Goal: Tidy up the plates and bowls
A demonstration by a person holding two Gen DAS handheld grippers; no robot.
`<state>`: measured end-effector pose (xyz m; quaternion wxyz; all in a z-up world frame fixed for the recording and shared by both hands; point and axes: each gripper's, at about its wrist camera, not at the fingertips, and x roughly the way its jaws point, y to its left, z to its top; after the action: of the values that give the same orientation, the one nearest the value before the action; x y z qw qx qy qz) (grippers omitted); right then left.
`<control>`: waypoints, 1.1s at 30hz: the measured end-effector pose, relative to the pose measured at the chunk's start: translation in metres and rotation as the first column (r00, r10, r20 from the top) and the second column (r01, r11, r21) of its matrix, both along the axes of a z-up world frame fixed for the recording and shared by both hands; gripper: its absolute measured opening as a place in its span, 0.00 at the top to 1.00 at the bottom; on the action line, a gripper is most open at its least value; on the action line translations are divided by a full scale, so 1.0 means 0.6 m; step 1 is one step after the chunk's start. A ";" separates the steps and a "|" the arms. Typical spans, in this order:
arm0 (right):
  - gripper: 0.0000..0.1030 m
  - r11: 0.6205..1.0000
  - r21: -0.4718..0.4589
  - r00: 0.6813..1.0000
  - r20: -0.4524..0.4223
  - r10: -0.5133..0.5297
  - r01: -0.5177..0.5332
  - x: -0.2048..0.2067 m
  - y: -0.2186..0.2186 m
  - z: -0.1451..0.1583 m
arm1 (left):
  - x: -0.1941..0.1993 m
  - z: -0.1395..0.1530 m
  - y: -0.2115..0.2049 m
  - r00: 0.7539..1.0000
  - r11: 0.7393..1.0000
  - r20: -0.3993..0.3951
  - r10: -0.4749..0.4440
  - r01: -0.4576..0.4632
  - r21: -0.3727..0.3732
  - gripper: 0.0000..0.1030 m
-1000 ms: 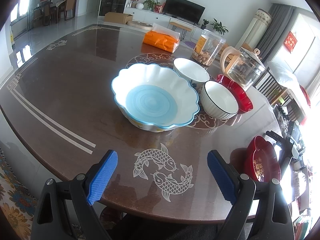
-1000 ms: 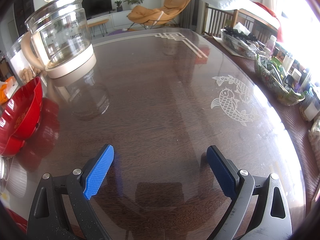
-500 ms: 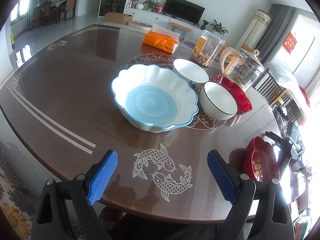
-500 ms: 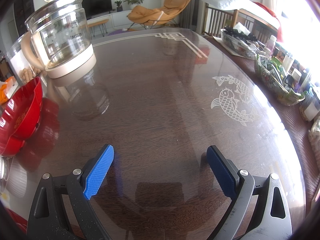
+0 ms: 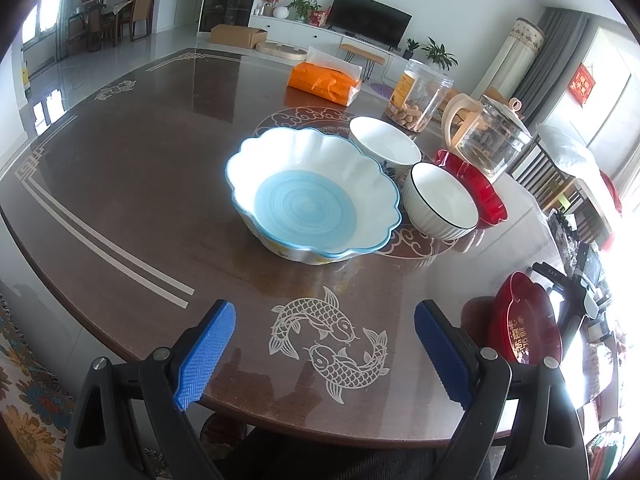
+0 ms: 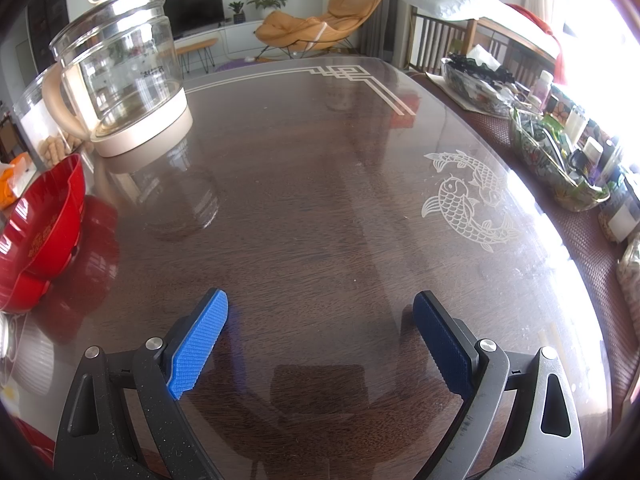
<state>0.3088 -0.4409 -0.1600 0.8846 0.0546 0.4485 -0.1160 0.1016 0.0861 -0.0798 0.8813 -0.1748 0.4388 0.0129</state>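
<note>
From my left wrist view, the scalloped blue-and-white bowl sits near the middle of the surface. Just behind it to the right stand two white bowls: the ribbed one with a dark rim and the plainer one farther back. A red dish lies behind the ribbed bowl, which hides part of it. A second red dish sits near the right edge; glare washes out what lies past it, and I cannot make out the clutter there.

My left gripper hovers over the near edge above the fish inlay, its jaws spread wide and holding nothing. Open wood lies between it and the big bowl.

In the right wrist view, my right gripper also has its jaws apart and empty, over bare wood. A red dish is cut off at the left border, and the glass kettle stands behind it. A second fish inlay marks the far right, near the rim. Baskets of clutter beyond that rim are blown out by window light.
</note>
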 end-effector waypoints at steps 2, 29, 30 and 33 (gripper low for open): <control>0.07 1.000 0.000 1.000 0.000 0.000 0.000 0.000 0.000 0.000 | 0.000 -0.001 0.001 1.000 1.000 -0.001 0.002 -0.002 -0.001 0.12; 0.07 1.000 0.000 1.000 0.000 0.000 0.000 0.001 0.000 -0.001 | 0.011 -0.017 -0.012 0.999 0.999 -0.018 -0.040 0.041 0.035 0.12; 0.07 1.000 0.000 1.000 0.000 0.000 0.000 0.000 0.000 -0.001 | 0.015 -0.016 -0.018 0.998 0.998 -0.016 -0.053 0.054 0.045 0.12; 0.07 1.000 0.000 1.000 0.000 0.000 0.000 0.000 0.000 0.000 | 0.029 -0.013 -0.042 0.995 0.993 -0.005 -0.096 0.096 0.070 0.12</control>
<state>0.3089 -0.4409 -0.1602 0.8845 0.0546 0.4485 -0.1160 0.1192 0.0611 -0.0876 0.8861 -0.1227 0.4468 -0.0140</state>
